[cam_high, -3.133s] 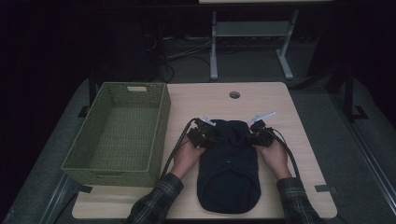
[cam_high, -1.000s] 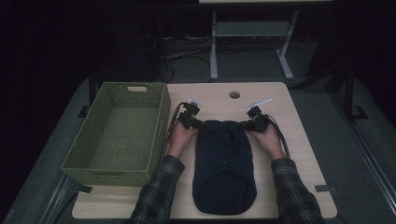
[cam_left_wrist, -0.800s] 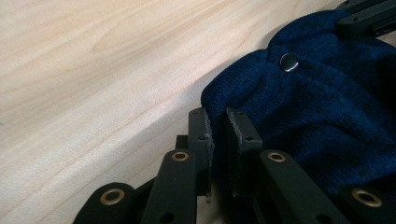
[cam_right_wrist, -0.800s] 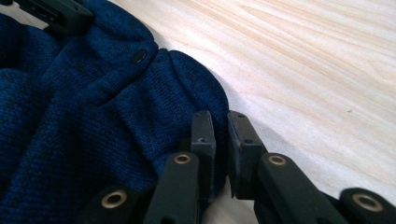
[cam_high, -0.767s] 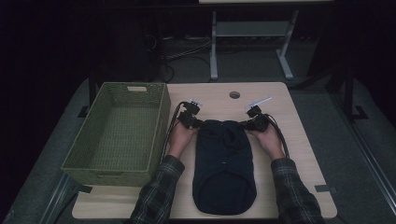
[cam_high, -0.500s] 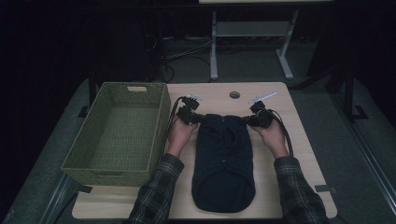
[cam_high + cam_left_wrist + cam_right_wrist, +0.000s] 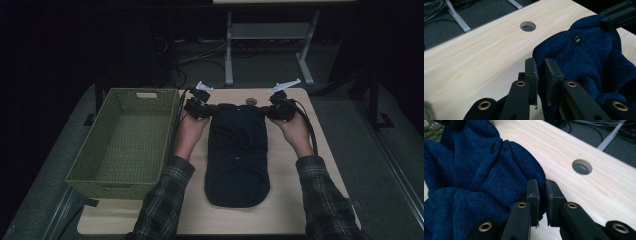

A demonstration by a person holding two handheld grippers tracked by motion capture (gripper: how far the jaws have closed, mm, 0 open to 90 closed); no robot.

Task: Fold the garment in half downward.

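A dark blue knitted sweater with a button lies lengthwise on the wooden table. My left gripper pinches its upper left corner and my right gripper its upper right corner. Between them the top edge hangs stretched, a little off the table. In the left gripper view the left gripper has just been closing, and the sweater edge is caught between its pads. In the right gripper view the right gripper squeezes a fold of the sweater.
A green woven basket stands at the table's left, close to my left forearm. A round cable hole lies in the table just beyond the sweater's top edge. Past the table stand a metal frame and cables on the floor.
Both grippers have risen and moved toward the table's far edge with the sweater's top corners. The sweater's upper part has been drawn out longer and lifted.
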